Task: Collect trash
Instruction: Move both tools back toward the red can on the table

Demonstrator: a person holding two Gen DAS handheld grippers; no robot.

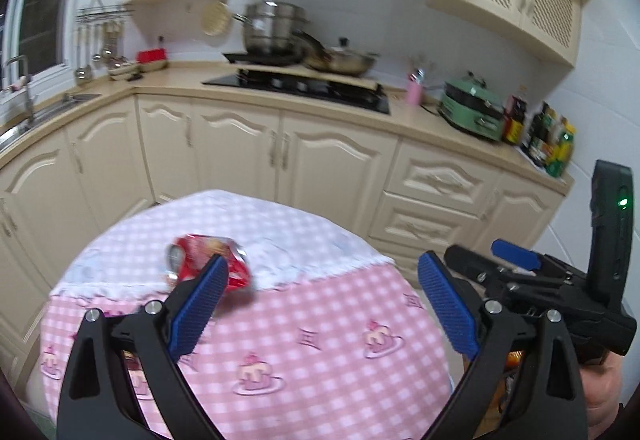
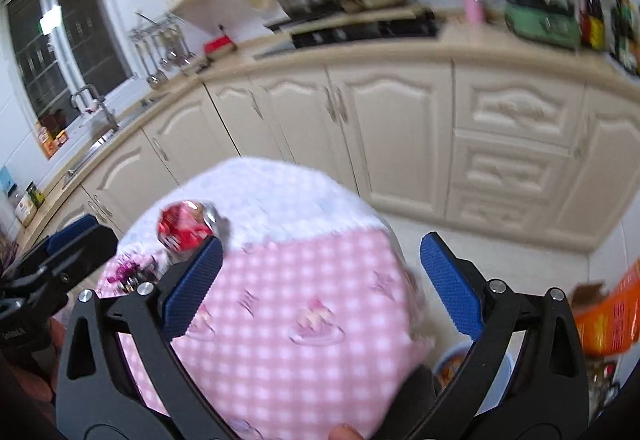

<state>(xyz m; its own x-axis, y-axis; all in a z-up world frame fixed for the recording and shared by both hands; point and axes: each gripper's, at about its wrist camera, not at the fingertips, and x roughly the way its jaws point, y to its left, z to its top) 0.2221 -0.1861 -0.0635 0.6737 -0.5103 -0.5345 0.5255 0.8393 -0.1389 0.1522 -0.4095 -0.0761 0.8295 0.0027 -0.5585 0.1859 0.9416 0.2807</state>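
Observation:
A crushed red drink can (image 1: 208,258) lies on the far left part of a round table covered with a pink checked cloth (image 1: 320,328). My left gripper (image 1: 322,282) is open above the table, its left fingertip just in front of the can. The right gripper (image 1: 516,260) shows at the right edge of the left wrist view. From the right wrist, the can (image 2: 186,226) lies beyond the left fingertip of my open right gripper (image 2: 320,260), which holds nothing. The left gripper (image 2: 64,252) appears at the left edge there.
Cream kitchen cabinets (image 1: 328,155) curve behind the table, with a hob and pots (image 1: 288,39), a green appliance (image 1: 474,107) and a sink (image 1: 24,119) on the counter. An orange package (image 2: 608,316) and a bowl (image 2: 456,360) lie low at the right, beside the table.

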